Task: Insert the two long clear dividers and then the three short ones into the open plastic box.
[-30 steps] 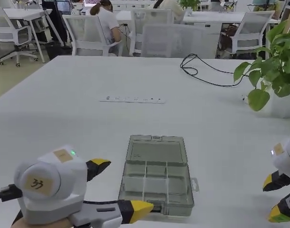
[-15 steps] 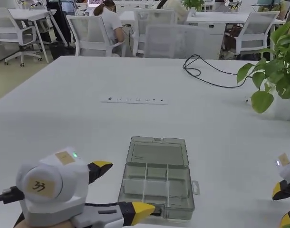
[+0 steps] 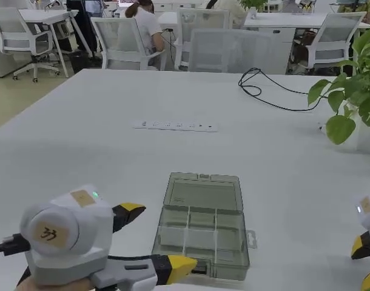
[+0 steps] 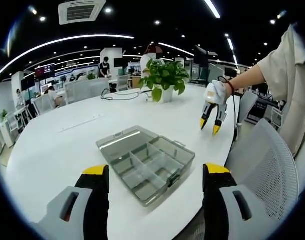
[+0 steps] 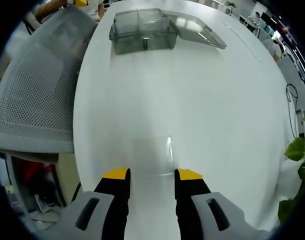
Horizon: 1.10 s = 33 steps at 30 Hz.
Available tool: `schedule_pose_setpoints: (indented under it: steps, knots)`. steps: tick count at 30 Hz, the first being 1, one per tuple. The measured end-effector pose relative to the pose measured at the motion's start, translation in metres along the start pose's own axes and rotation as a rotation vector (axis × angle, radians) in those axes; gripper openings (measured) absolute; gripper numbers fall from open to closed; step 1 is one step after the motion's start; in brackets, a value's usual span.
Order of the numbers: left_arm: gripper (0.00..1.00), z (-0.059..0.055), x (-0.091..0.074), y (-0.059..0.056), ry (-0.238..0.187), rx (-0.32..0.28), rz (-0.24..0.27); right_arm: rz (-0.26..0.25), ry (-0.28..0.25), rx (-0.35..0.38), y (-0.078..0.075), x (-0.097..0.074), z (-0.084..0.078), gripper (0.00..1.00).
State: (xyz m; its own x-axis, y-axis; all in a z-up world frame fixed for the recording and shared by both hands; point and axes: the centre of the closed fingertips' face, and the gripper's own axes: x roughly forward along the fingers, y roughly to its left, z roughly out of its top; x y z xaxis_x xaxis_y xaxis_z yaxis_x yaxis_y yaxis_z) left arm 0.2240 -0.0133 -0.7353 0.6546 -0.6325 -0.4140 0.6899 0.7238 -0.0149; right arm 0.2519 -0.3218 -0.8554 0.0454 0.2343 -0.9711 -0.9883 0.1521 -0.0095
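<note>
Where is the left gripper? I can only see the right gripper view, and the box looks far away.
Observer: The left gripper is by the near left corner of the box, fingers wide open, holding nothing.
Operator: What's inside the box?
Observer: The head view shows clear dividers splitting it into little compartments.
Operator: How does my gripper look from outside?
Observer: In the left gripper view, the right gripper hangs above the table with its fingers pointing down.
</note>
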Motion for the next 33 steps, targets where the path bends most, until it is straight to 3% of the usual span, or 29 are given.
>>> schedule_pose_setpoints:
  steps: [11, 20, 29, 33]
  knots:
    - [0.76, -0.003, -0.002, 0.000, 0.013, 0.006, -0.002, -0.016, -0.022, 0.038, -0.002, 0.000, 0.001, 0.32]
    - [0.74, -0.003, -0.003, -0.002, 0.010, -0.002, -0.014, -0.073, -0.038, 0.044, -0.003, -0.002, 0.004, 0.32]
    - [0.64, -0.004, -0.004, -0.005, -0.005, -0.081, -0.031, -0.169, -0.103, -0.010, -0.005, -0.015, 0.038, 0.32]
    - [0.60, -0.002, -0.005, -0.004, -0.022, -0.128, -0.033, -0.206, -0.174, -0.024, -0.007, -0.028, 0.066, 0.32]
